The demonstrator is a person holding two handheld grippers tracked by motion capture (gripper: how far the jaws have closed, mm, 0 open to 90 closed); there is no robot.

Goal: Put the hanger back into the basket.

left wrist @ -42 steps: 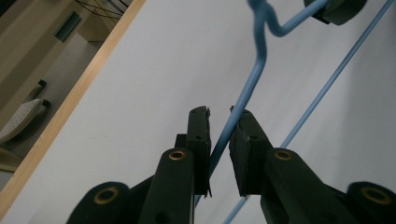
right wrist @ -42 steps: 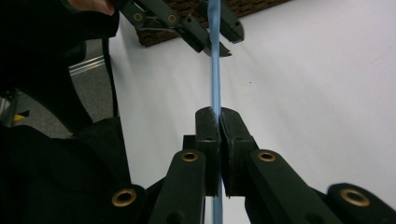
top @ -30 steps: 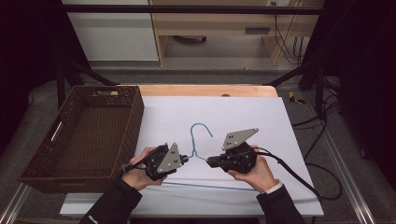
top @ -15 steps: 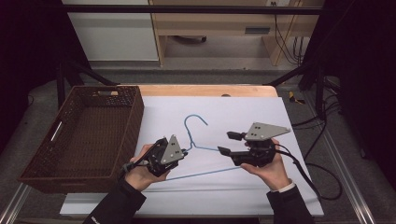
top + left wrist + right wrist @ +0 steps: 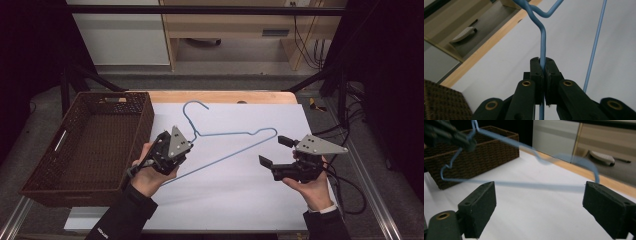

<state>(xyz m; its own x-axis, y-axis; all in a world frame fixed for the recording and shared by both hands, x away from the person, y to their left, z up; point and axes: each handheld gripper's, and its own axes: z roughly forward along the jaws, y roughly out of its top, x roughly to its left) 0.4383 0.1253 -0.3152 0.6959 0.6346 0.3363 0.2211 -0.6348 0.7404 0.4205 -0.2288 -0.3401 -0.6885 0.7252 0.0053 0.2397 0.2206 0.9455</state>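
Note:
A blue wire hanger (image 5: 235,134) hangs tilted over the white table sheet (image 5: 240,195), its hook toward the far edge. My left gripper (image 5: 186,148) is shut on the hanger wire (image 5: 543,37) just below the twisted neck, and the wire runs straight out between the pressed pads. My right gripper (image 5: 275,151) sits to the right of the hanger's far corner. Its jaws have just been opening and now stand wide apart. The blurred hanger (image 5: 524,185) lies beyond them, and the pads touch nothing.
A dark wicker basket (image 5: 142,125) stands at the table's left side, close to my left hand, and its wall (image 5: 486,147) shows behind the hanger. The wooden table edge (image 5: 225,96) runs along the back. Cables trail off the right side.
The right gripper opened, let go of the hanger and drew away to the right. The left gripper rose with the hanger, which now slants up off the sheet.

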